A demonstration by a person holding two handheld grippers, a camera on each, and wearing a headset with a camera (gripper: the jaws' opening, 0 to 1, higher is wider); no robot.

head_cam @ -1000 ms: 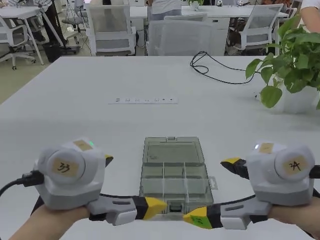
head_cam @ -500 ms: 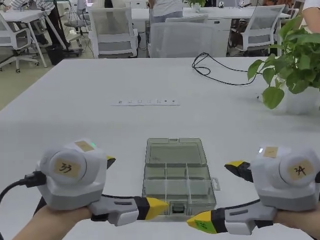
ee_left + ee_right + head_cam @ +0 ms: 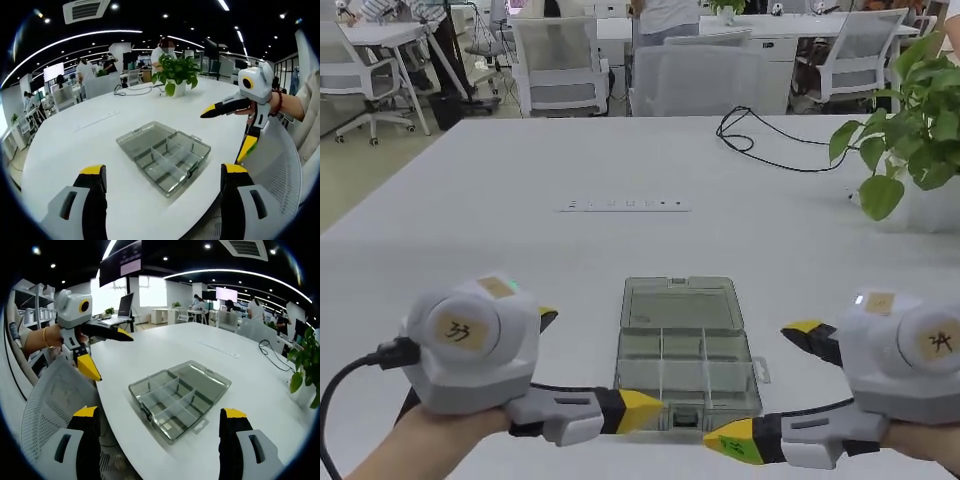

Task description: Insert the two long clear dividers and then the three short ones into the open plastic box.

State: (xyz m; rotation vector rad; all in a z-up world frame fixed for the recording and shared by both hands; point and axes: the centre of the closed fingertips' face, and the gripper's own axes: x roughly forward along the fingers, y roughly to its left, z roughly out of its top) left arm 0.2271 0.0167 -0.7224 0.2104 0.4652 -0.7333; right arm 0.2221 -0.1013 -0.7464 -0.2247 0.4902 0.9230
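**Head view.** The box (image 3: 685, 365) is shown on the white table (image 3: 520, 230), close to its near edge. Its lid (image 3: 680, 303) is laid open flat on the far side. The near half is seen to be split into compartments by clear dividers (image 3: 683, 358). The left gripper (image 3: 601, 362) is held just left of the box and the right gripper (image 3: 755, 383) just right of it. The jaws of each are spread wide, and nothing is held between them. The two lower jaw tips are pointed toward each other in front of the box, without meeting. A plant (image 3: 910, 140) and a black cable (image 3: 760, 140) are seen at the far right of the table. A narrow strip (image 3: 625, 205) lies at its middle, and chairs (image 3: 560, 60) stand beyond.

**Left gripper view.** The left gripper (image 3: 163, 170) is seen with its jaws wide apart and empty. The box (image 3: 150, 142) lies ahead between them on the table (image 3: 75, 145), untouched. The right gripper (image 3: 227, 132) is seen at the right, above the table edge, its jaws parted. The plant (image 3: 175, 75) stands beyond the box, and a mesh chair back (image 3: 280, 165) is seen at the lower right.

**Right gripper view.** The right gripper (image 3: 159, 413) is likewise seen spread and empty. The box (image 3: 195, 382) lies ahead on the table (image 3: 165, 347), its compartments toward the camera and its lid away. The left gripper (image 3: 109, 355) is seen at the left, jaws parted, beside the mesh chair back (image 3: 55, 395). The plant (image 3: 305, 365) is seen at the right edge.
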